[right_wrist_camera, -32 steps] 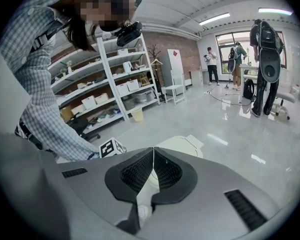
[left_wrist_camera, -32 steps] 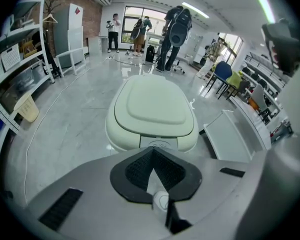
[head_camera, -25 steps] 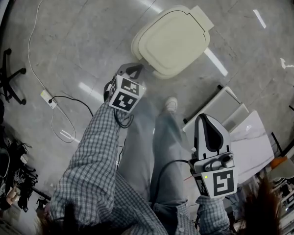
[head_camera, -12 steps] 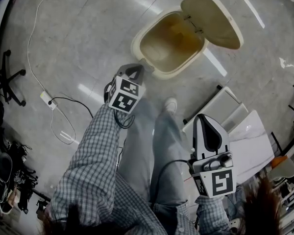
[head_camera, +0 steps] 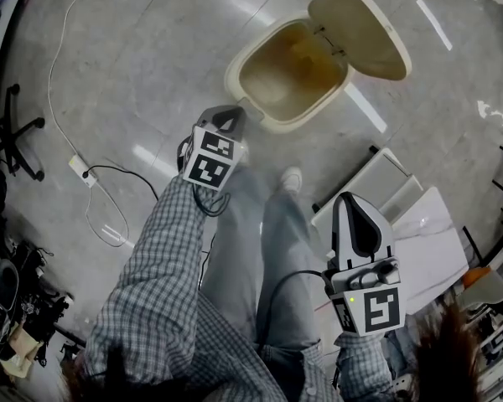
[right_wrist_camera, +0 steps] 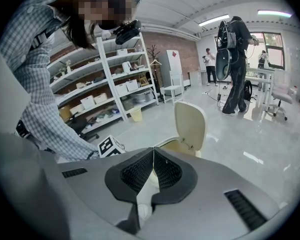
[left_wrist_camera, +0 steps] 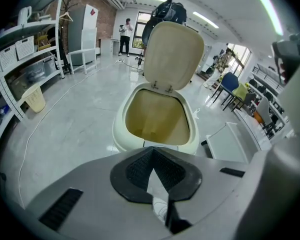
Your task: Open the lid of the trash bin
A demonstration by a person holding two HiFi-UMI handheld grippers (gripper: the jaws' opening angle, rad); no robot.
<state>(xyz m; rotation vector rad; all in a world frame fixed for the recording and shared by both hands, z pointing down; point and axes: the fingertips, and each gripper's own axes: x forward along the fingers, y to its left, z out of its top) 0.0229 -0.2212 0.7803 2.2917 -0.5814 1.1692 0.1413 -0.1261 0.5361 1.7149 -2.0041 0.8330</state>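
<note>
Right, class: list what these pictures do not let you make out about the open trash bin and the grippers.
Head view: whether the left gripper touches the front of the trash bin; the gripper covers that spot.
Left gripper view: the trash bin's front wall and base, hidden by that gripper's body.
Right gripper view: most of the trash bin below its lid, behind the right gripper.
</note>
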